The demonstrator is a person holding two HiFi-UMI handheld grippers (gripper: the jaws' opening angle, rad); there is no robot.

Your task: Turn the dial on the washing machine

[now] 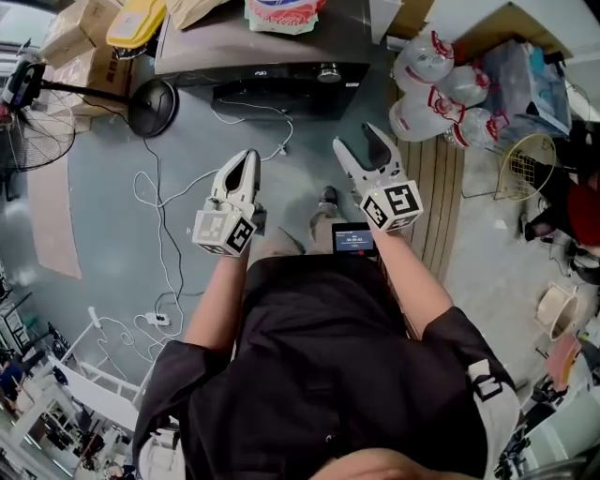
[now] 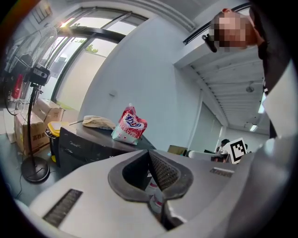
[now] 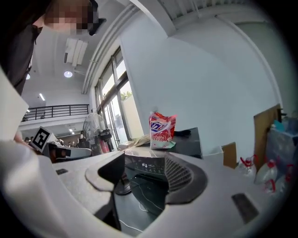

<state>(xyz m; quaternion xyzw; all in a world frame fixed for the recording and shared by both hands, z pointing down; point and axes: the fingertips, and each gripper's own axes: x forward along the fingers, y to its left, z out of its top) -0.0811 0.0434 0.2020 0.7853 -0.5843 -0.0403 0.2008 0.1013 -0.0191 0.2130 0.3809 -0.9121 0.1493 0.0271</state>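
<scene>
1. a worn grey-blue floor [image 1: 94, 206] fills the room, strewn with loose white cables [image 1: 159, 197]. a standing fan [image 1: 37, 122] is at the far left. wooden slats [image 1: 441, 187] run along the right, beside white bottles [image 1: 441, 89] with red caps and a wire basket [image 1: 525, 169].
2. the washing machine [image 1: 262, 56] stands at the far middle. its dial [image 1: 327, 72], a small round metallic knob, sits right of centre on the dark front panel, well apart from both claws.
3. the left claw [image 1: 248, 155] hangs over the floor with its jaws together and nothing in them. the right claw [image 1: 361, 138] has its jaws wide apart and empty, and faces the machine.
4. a red-and-white pouch [image 1: 281, 14] on the machine's top is cut off by the head view's edge, and the person's dark shirt [image 1: 337, 375] covers the near floor. the panel print is too small to read.
5. the claws are pale grey plastic with dark ribbed pads.
</scene>
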